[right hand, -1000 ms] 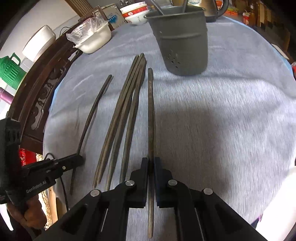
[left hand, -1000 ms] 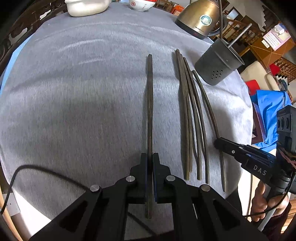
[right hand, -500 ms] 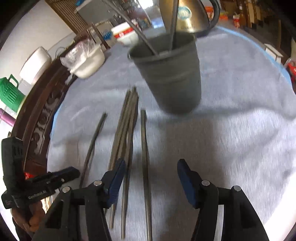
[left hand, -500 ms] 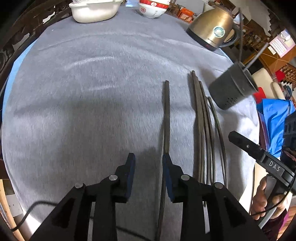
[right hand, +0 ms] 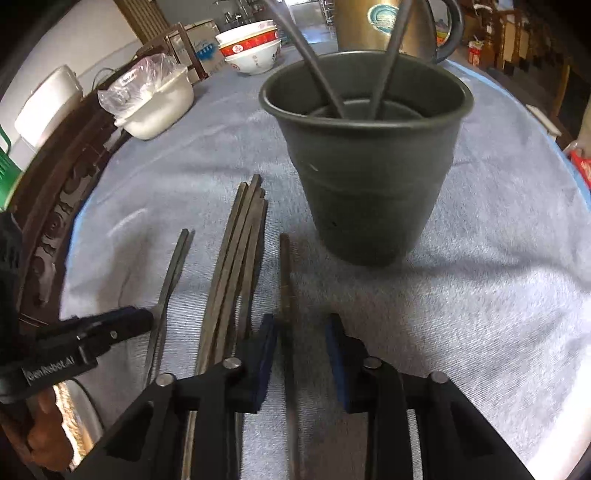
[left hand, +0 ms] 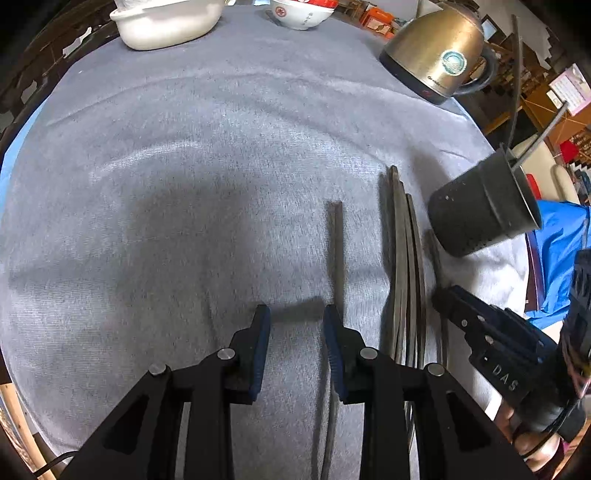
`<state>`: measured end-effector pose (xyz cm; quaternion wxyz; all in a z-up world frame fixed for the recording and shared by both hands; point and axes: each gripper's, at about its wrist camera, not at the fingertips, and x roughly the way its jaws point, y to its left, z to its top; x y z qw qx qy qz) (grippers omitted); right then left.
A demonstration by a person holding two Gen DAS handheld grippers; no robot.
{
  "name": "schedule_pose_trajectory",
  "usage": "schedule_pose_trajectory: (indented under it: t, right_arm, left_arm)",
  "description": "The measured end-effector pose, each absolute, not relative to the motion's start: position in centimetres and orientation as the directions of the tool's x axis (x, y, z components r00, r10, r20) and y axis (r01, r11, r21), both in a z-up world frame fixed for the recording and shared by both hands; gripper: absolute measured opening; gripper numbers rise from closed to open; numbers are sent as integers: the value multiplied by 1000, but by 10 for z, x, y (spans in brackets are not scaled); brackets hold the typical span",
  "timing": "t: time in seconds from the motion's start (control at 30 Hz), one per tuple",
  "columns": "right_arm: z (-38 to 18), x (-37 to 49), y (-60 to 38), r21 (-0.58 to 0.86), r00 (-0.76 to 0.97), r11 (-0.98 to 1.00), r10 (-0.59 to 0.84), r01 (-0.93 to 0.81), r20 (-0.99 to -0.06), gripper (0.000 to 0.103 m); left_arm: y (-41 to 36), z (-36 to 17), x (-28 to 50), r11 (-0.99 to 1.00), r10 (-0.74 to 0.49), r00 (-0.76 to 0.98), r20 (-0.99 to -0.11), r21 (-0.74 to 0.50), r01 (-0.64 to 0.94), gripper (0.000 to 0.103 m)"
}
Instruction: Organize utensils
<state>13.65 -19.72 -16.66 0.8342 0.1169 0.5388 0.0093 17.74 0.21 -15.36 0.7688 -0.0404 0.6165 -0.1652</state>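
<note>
Several dark chopsticks lie on the grey cloth. In the left wrist view a single chopstick [left hand: 337, 251] lies by the right finger of my open, empty left gripper [left hand: 297, 328]; a bundle [left hand: 404, 266] lies to its right. A dark utensil cup [left hand: 480, 210] holds two sticks. In the right wrist view my right gripper [right hand: 301, 332] is open and empty over another single chopstick [right hand: 285, 280], with the cup [right hand: 369, 177] just ahead. The bundle [right hand: 240, 266] and the lone chopstick [right hand: 170, 284] lie left of it. The left gripper [right hand: 110, 328] shows at the left.
A gold kettle [left hand: 436, 55], a white dish [left hand: 166, 22] and a red-and-white bowl [left hand: 299, 14] stand at the far edge of the round table [left hand: 147, 166]. In the right wrist view the bowls [right hand: 251, 48] and dish [right hand: 155, 107] sit at the back left.
Both grippers opened and let go of the chopsticks they held, which now lie on the cloth. Both moved forward, the right one close to the cup.
</note>
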Motion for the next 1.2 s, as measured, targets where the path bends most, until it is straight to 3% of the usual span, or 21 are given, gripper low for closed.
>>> schedule_pose_trajectory:
  t: [0.17,0.37,0.57,0.7,0.73,0.8,1.0,1.2]
  right_arm:
    - [-169,143,-203,226,411,966,156,126,-898,17]
    - [-168,142,-208,242,404,962,172,128,-899,16]
    - [-168,142,-212,295,428,941,201,165,-881,19]
    - [-168,142,-202,221,435,969,154,108,-887,15]
    - [-168,141,-201,208,437,973,144,101,-888,7]
    - [-169,140,-203,230,439,967,160,111,-884,7]
    - [-142,127,-207,317,503,946,241,70,-830,7]
    - [-101,112,-213,365,604,931,296,-9,-740,7]
  left_arm:
    - [-5,-149,182,940,-310,178,-934,-274,201,30]
    - [-10,-132,190,946,-292,214,-932,-248,209,32]
    - [-30,-147,212,954,-254,198,-947,-211,214,35]
    - [-40,-159,214,955,-232,203,-951,-183,233,35]
    - [-41,-158,213,954,-230,223,-947,-173,246,26]
    - [-43,-161,211,948,-236,209,-949,-178,263,8]
    - [-30,-140,200,953,-238,287,-928,-165,255,6]
    - [-16,-80,182,942,-294,406,-865,-191,275,6]
